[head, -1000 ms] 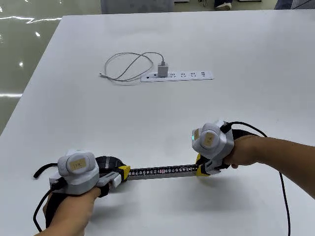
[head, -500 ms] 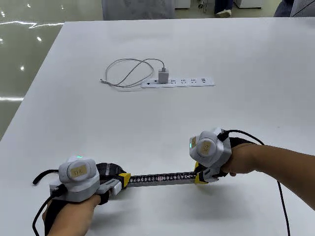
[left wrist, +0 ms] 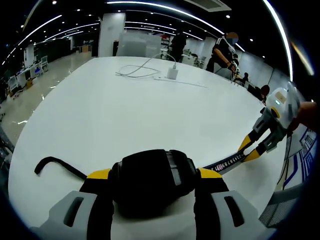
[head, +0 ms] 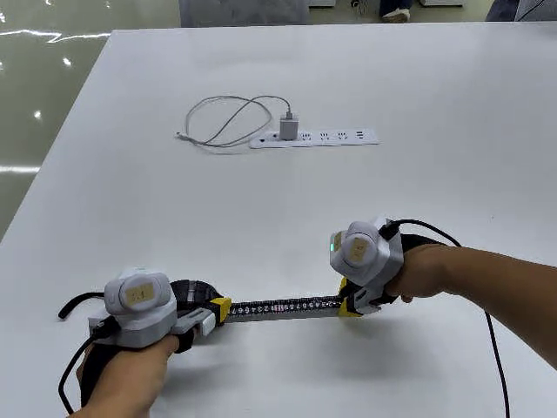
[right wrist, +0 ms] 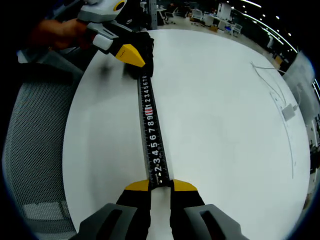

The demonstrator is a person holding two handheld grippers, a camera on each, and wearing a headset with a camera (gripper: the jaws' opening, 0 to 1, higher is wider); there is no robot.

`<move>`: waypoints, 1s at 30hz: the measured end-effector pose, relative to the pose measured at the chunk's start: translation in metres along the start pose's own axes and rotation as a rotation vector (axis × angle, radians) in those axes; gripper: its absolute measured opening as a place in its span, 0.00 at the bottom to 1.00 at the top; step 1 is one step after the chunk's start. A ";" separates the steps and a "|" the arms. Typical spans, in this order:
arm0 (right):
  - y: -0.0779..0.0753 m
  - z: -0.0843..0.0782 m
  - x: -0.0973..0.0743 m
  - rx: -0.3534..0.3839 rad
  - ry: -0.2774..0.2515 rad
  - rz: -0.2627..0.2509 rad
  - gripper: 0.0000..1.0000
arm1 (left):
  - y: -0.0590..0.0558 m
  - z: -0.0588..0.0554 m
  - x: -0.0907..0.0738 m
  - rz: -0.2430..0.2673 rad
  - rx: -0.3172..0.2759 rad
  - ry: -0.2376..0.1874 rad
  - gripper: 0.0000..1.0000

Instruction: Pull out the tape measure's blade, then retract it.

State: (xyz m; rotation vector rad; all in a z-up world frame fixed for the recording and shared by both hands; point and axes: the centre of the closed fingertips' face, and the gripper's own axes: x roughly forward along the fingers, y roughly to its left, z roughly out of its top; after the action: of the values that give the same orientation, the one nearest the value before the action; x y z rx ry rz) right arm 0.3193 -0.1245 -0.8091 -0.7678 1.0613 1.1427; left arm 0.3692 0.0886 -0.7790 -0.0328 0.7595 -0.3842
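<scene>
Shorter blade (head: 283, 306), right gripper (head: 349, 307) nearer

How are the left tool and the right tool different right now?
The left tool hugs the tape measure's fat black case; the right tool pinches its thin numbered blade. The left tool's jaws stand wide apart, the right tool's almost meet. Both have yellow tips and grip tight.
</scene>
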 end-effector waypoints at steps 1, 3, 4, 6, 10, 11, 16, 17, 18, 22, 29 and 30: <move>0.000 0.000 0.000 -0.001 0.000 0.000 0.10 | 0.000 0.000 0.000 0.000 0.000 0.000 0.62; 0.000 0.001 0.000 0.002 -0.003 0.001 0.10 | 0.000 0.000 0.000 -0.001 -0.001 0.002 0.62; 0.000 0.002 0.000 0.006 -0.004 0.001 0.10 | 0.000 0.000 0.000 -0.001 -0.001 0.001 0.62; 0.000 0.002 0.001 0.005 -0.005 0.001 0.10 | 0.001 0.000 0.001 -0.001 -0.002 0.001 0.62; 0.000 0.004 0.001 0.004 -0.006 0.000 0.10 | 0.001 0.000 0.001 -0.002 -0.003 0.002 0.61; 0.000 0.004 0.001 0.003 -0.007 0.000 0.10 | 0.001 0.000 0.001 -0.003 -0.004 0.003 0.61; 0.000 0.006 0.002 0.007 -0.009 0.002 0.10 | 0.000 0.000 0.001 -0.004 -0.005 0.004 0.61; 0.000 0.006 0.002 0.007 -0.008 0.002 0.10 | 0.000 0.000 0.001 -0.004 -0.005 0.004 0.61; 0.000 0.006 0.002 0.005 -0.008 0.001 0.10 | 0.000 0.001 0.001 -0.004 -0.005 0.004 0.61; 0.000 0.008 0.002 -0.009 -0.010 0.001 0.10 | 0.000 0.000 0.000 -0.004 -0.006 0.005 0.61; 0.000 0.010 0.002 -0.036 -0.044 0.010 0.10 | 0.000 0.000 -0.001 -0.012 -0.011 0.006 0.61; 0.000 0.011 0.003 -0.035 -0.045 0.011 0.10 | 0.000 0.000 -0.001 -0.013 -0.013 0.006 0.61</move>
State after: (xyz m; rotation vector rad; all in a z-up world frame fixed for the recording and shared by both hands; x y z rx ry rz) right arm 0.3220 -0.1137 -0.8082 -0.7614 1.0112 1.1851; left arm 0.3691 0.0892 -0.7782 -0.0490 0.7684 -0.3920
